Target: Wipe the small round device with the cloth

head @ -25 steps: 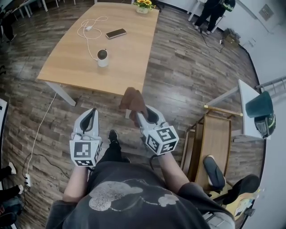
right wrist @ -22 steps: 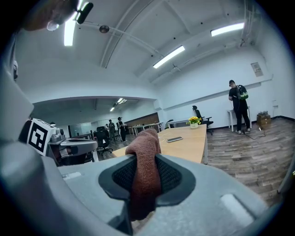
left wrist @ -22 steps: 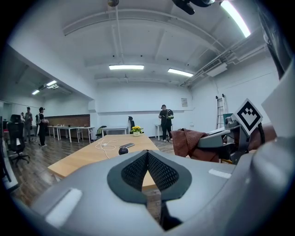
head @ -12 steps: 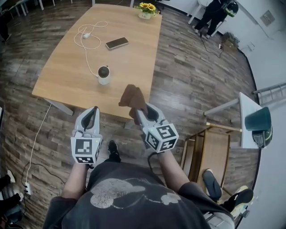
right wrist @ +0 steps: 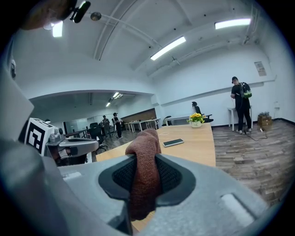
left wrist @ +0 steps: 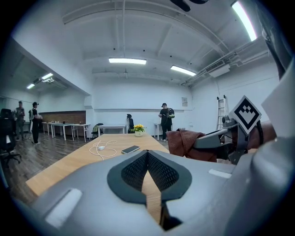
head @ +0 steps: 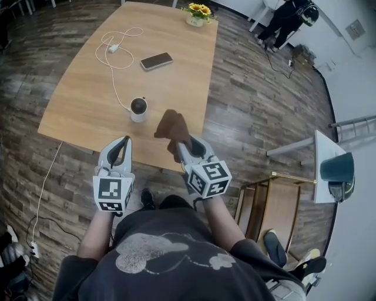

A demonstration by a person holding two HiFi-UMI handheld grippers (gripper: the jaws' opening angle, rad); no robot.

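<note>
device (head: 138, 109) on table (head: 82, 100), likely phone (head: 156, 61) behind

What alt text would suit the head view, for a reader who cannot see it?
A person at the near edge of a wooden table holds a brown cloth in the right gripper, close to a small round white device; the left gripper holds nothing. Farther along the table lie a phone, a white cable and yellow flowers.
</note>
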